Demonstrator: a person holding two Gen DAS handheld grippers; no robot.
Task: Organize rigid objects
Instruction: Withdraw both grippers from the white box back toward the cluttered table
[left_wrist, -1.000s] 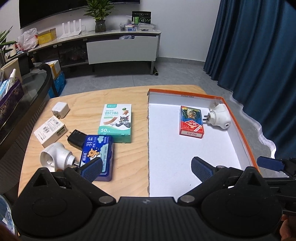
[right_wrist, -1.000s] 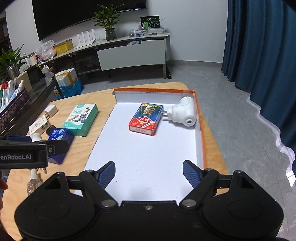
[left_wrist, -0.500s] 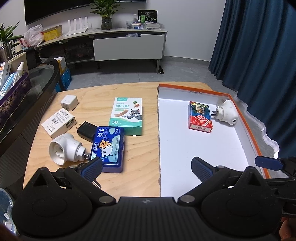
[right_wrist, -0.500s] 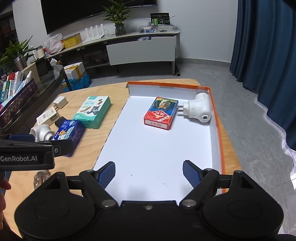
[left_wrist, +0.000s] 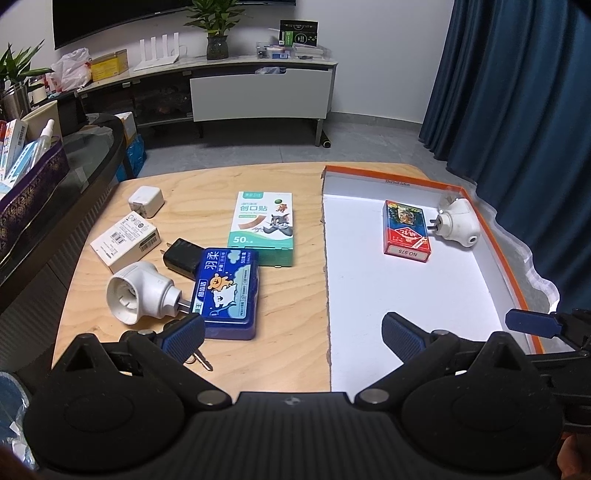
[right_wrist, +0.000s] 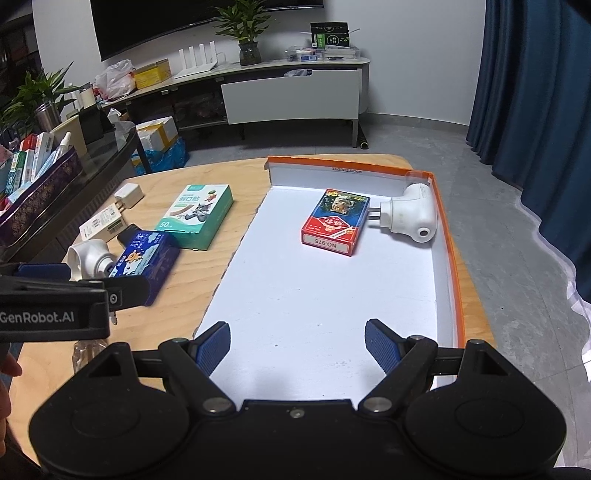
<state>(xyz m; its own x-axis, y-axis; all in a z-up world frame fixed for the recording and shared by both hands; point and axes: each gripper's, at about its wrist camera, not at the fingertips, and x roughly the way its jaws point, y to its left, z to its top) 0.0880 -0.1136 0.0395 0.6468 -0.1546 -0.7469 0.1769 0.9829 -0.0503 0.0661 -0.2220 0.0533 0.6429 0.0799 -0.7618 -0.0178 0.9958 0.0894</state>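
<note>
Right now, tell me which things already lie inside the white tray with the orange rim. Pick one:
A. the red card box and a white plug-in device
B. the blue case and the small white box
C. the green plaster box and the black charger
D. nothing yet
A: the red card box and a white plug-in device lie side by side at the far end of the tray; everything else sits on the wooden table.

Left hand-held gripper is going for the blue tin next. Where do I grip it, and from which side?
Come from above and close across the blue tin's two long sides, mid-length. It lies flat, and the white plug adapter crowds its near left corner.
</note>
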